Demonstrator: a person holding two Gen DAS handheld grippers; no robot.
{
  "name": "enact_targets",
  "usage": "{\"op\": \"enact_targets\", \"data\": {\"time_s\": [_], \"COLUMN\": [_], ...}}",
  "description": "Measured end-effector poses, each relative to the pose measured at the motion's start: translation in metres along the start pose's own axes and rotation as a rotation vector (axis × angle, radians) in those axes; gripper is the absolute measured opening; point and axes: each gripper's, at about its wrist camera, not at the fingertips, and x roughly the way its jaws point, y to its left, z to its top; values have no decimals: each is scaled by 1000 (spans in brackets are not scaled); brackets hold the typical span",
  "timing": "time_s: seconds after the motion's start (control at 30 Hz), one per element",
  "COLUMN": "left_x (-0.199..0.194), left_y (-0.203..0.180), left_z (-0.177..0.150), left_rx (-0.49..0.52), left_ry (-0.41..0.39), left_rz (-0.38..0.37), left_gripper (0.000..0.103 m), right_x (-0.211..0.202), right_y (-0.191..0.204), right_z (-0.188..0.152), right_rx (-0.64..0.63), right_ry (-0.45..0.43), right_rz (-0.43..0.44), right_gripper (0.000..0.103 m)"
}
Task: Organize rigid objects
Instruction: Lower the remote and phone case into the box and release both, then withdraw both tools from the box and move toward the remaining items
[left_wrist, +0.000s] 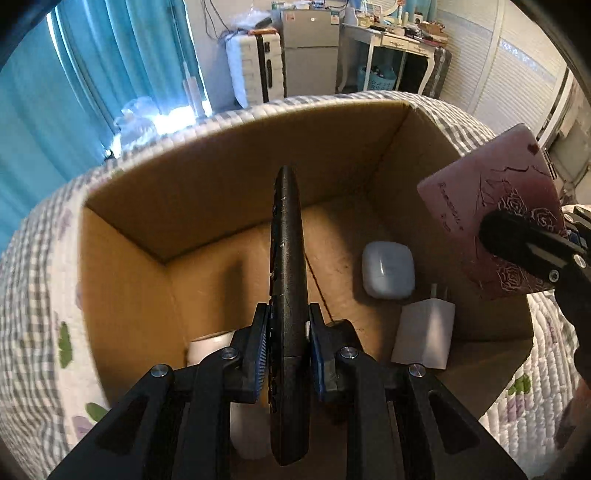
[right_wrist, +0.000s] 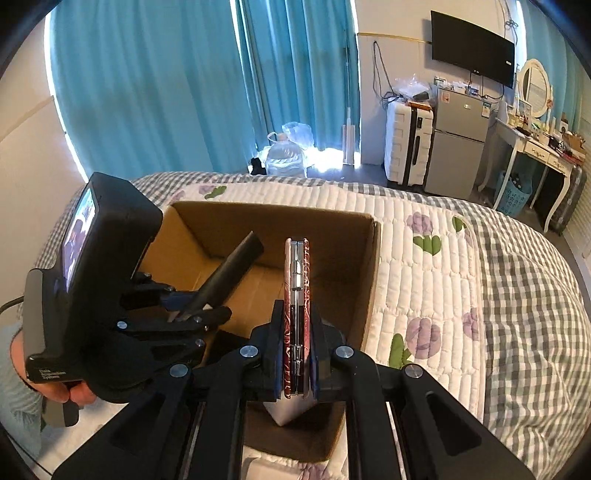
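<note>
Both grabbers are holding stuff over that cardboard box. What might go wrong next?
The left gripper holds the black remote by one end, its tip well above the box floor, so if released here it may drop and tumble onto the white case or charger. The right gripper pinches the pink phone edge-on beside the remote; the two could knock together if lowered at once.

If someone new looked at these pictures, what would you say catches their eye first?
Probably the open cardboard box on the quilted bed, with both grippers over it. The left gripper clamps a long black remote edge-up, and the right gripper clamps a pink rose-patterned case. On the box floor lie a white earbud case and a white charger.
</note>
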Motion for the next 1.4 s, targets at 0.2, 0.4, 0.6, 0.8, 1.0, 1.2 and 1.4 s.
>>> {"op": "enact_targets", "data": {"time_s": [0.2,0.4,0.6,0.8,1.0,1.2,1.4], "left_x": [-17,-61,-103,-108,-95,-87,-117], "left_y": [1,-6,2,26,48,55,49], "left_z": [-9,-30,-56,-73,-83,-91,-96], "left_rx": [-45,-21,-67,-221,-288,-311,-321], "left_ry": [-48,-145,-292,-358,-362,-343,-379], "left_rz": [33,91,105,40,32,23,28], "left_gripper": [56,59,64,65,65,65,65], "right_x": [-4,-20,-24,6,45,46,-2], "right_y": [3,9,16,24,32,24,17], "right_z": [-4,1,7,6,0,10,8], "right_rx": [-3,-2,19,40,30,65,73], "right_ry": [-6,-12,-1,68,131,77,21], "right_rz": [1,-3,9,2,-12,-95,-124], "right_gripper": [9,9,10,10,10,74,75]}}
